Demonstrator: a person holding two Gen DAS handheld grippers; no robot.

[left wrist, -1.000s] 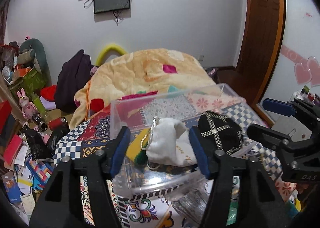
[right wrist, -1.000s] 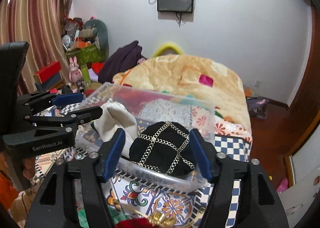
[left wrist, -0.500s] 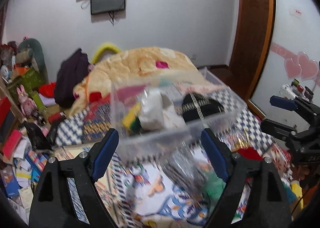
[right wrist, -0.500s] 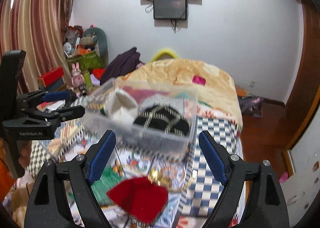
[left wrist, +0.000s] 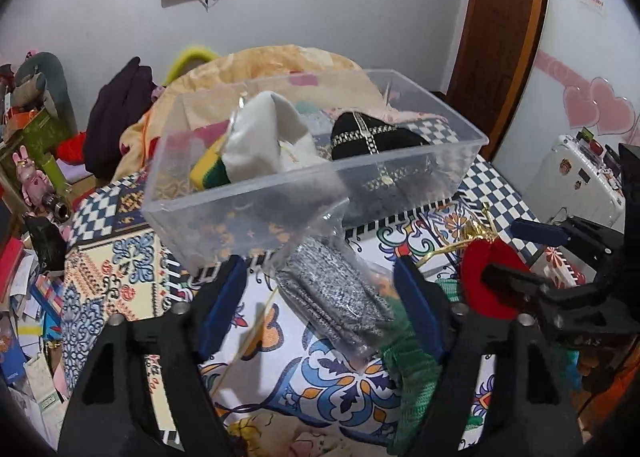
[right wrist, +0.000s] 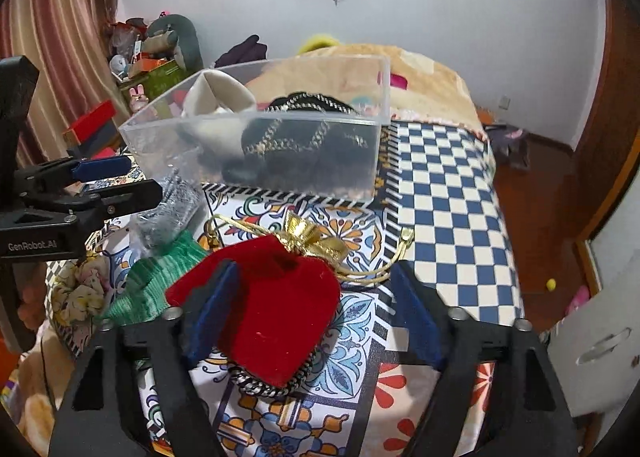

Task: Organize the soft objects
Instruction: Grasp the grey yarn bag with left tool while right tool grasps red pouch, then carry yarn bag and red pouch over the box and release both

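A clear plastic bin (left wrist: 256, 197) stands on the bed and holds a white pouch (left wrist: 260, 137), a black pouch with gold chain (left wrist: 372, 137) and a yellow-green piece (left wrist: 210, 173). In front of it lies a grey knit item in a clear bag (left wrist: 332, 293). My left gripper (left wrist: 318, 285) hangs over that bag, jaws closing, pads not touching it. My right gripper (right wrist: 316, 289) is over a red velvet pouch (right wrist: 280, 317) with a gold ribbon. Its jaws are closing, and the pouch lies between them unpinched. A green knit piece (right wrist: 156, 281) lies beside the pouch.
The patterned bedsheet has a blue-checked part (right wrist: 440, 185) at the right edge, with a drop to the wooden floor (right wrist: 536, 193). An orange blanket (right wrist: 432, 85) is heaped behind the bin. A floral scrunchie (right wrist: 80, 289) lies at the left. Clutter (left wrist: 32, 257) fills the left side; a white suitcase (left wrist: 580, 177) stands right.
Both grippers have drawn back and down from the bin. A second ago they flanked the white and black pouches; now they are over the grey bag and the red pouch.
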